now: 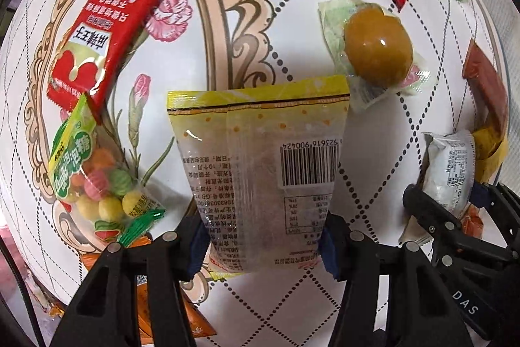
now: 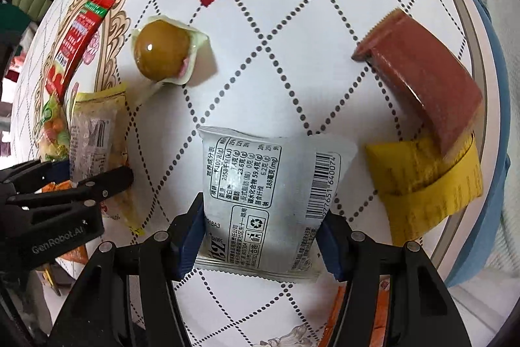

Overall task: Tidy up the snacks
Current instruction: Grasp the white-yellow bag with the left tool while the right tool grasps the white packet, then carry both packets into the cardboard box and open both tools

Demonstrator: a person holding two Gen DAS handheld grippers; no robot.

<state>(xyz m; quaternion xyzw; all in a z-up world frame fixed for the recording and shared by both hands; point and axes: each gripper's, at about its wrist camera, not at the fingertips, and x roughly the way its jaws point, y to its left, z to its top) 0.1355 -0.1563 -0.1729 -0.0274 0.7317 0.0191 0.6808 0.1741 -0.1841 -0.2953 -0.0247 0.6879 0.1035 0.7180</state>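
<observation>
Hiding under black fingers (image 1: 156,265): an orange packet (image 1: 169,314).

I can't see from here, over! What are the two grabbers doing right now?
Left gripper shut on yellow packet. Right gripper shut on white packet. Both packets on the tablecloth. Wrapped egg lies between, clear of both.

A white cloth (image 1: 292,21) printed with a diamond grid of dark dotted lines is covering the desk. A tan scrolled frame (image 1: 208,31) with pink flowers (image 1: 170,12) is running across its left part. In the right wrist view a curved rim (image 2: 484,86) is bounding the desk, with something blue (image 2: 500,126) showing beyond it. Even light is glinting softly off the cloth.
</observation>
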